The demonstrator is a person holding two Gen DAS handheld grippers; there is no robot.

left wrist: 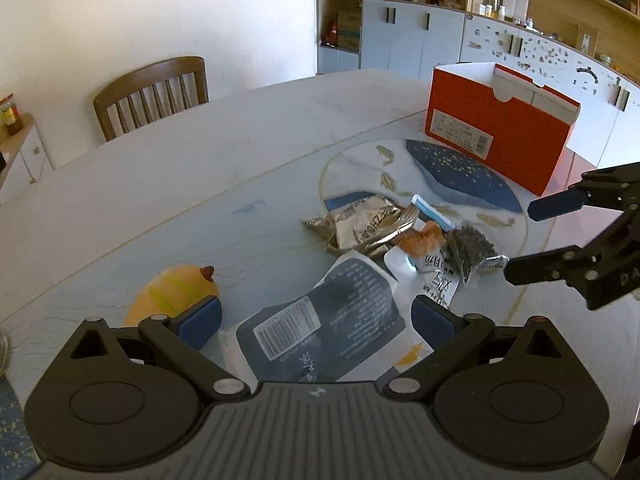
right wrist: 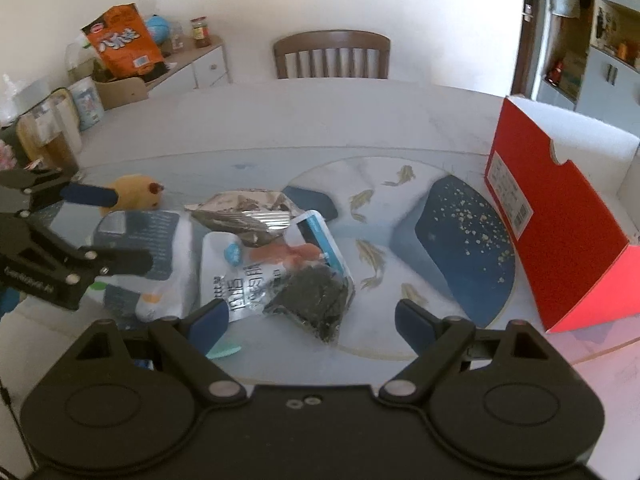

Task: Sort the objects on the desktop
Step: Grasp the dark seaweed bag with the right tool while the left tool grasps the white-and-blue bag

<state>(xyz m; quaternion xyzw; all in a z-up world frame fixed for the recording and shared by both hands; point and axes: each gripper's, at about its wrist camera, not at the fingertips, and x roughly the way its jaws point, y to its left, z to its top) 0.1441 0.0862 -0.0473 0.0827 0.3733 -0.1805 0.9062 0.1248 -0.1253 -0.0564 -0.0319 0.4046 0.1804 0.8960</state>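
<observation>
A heap of snack wrappers lies mid-table: a dark blue and white bag (left wrist: 320, 320) (right wrist: 136, 248), a crumpled silver wrapper (left wrist: 360, 228) (right wrist: 244, 212), a white pouch with orange print (left wrist: 424, 252) (right wrist: 256, 276), and a clear bag of dark bits (left wrist: 472, 248) (right wrist: 316, 296). A yellow plush toy (left wrist: 176, 292) (right wrist: 132, 192) sits to the left. An open orange box (left wrist: 500, 120) (right wrist: 560, 224) stands at the right. My left gripper (left wrist: 316, 316) (right wrist: 112, 228) is open over the blue bag. My right gripper (right wrist: 312, 320) (left wrist: 520, 236) is open just before the dark-bits bag.
A wooden chair (left wrist: 156, 92) (right wrist: 332, 56) stands at the table's far side. A side cabinet (right wrist: 180, 68) carries an orange snack bag (right wrist: 124, 40) and jars. Cupboards and shelves (left wrist: 480, 20) line the back wall. The table mat (right wrist: 464, 240) shows fish and dark blue shapes.
</observation>
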